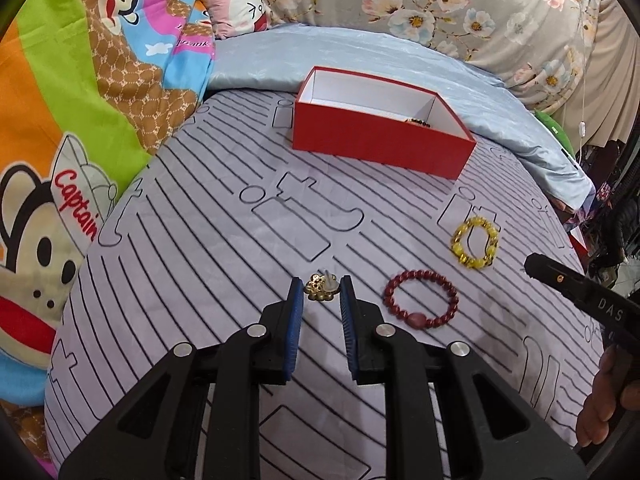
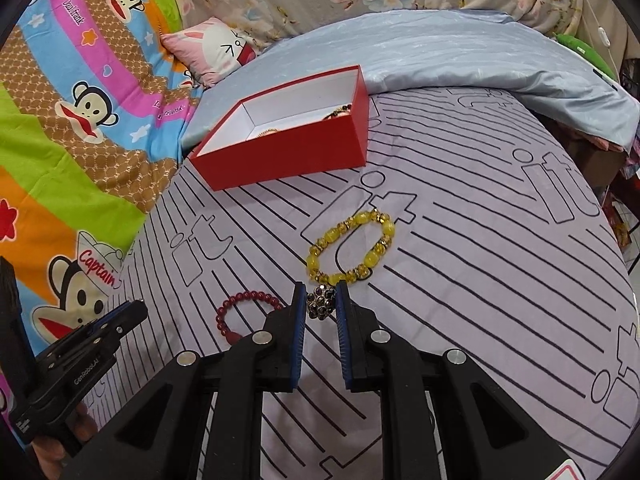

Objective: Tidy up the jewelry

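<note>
My left gripper (image 1: pixel 321 286) is shut on a small gold flower earring (image 1: pixel 316 290), held a little above the striped bedsheet (image 1: pixel 224 248). My right gripper (image 2: pixel 321 300) is shut on a dark beaded cluster (image 2: pixel 320 307). An open red box (image 1: pixel 380 152) (image 2: pixel 288 156) with a white inside sits farther back; dark beads (image 1: pixel 418 121) (image 2: pixel 342 111) lie in it. A yellow bead bracelet (image 1: pixel 476 248) (image 2: pixel 352 246) and a dark red bead bracelet (image 1: pixel 422 298) (image 2: pixel 244 312) lie on the sheet between the grippers and the box.
A cartoon monkey quilt (image 1: pixel 80 120) is heaped on the left, a pink pillow (image 2: pixel 216 48) and a floral quilt (image 1: pixel 480 8) at the back, with a folded pale blue blanket (image 2: pixel 460 52) behind the box. The bed's edge drops off on the right.
</note>
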